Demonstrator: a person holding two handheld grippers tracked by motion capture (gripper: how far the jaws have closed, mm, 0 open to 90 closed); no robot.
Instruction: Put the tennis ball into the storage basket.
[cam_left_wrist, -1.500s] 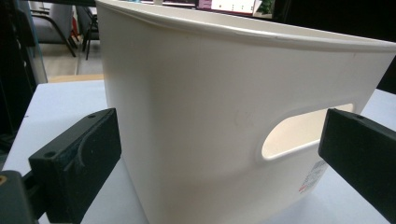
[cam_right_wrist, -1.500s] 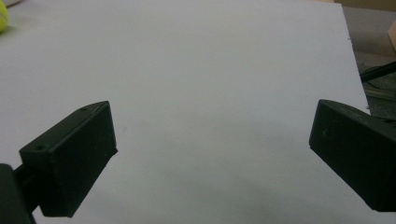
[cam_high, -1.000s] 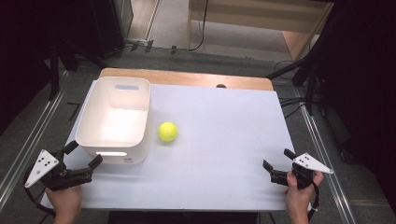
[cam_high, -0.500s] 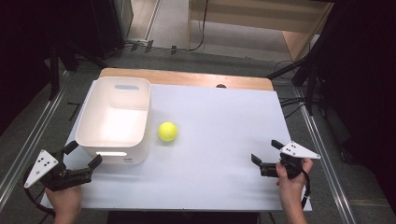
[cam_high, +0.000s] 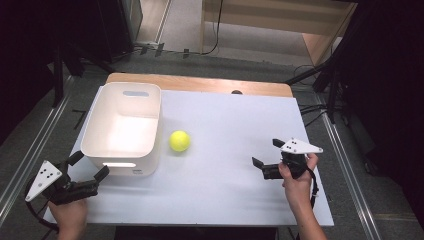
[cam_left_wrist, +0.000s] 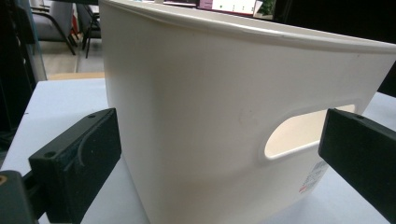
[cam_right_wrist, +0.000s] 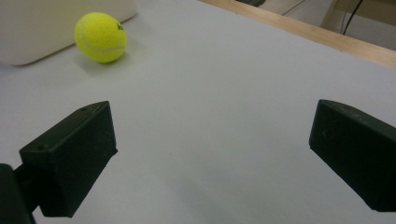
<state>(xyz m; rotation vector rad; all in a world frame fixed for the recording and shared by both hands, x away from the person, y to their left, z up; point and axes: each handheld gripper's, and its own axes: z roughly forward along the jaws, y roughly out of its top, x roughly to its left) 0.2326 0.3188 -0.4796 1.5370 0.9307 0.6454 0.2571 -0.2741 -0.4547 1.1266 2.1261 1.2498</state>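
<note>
Black tongs (cam_high: 266, 156) with 2 blocky jaws, grey 3-cornered plates, black cables.

Bare table (cam_high: 225, 150) btwn right hand-held gripper (cam_high: 269, 154) & ball (cam_high: 179, 141) (bin (cam_high: 123, 125) just left).

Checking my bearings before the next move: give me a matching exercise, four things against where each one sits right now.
Things:
1. tennis ball
2. white bin
3. left tool
4. right tool

Places:
A. open, at the bin's near end
B. on the sheet, just right of the bin
C. open, right side, facing the ball
D. left side of the table

Pairs: 1-B, 2-D, 3-A, 4-C
</note>
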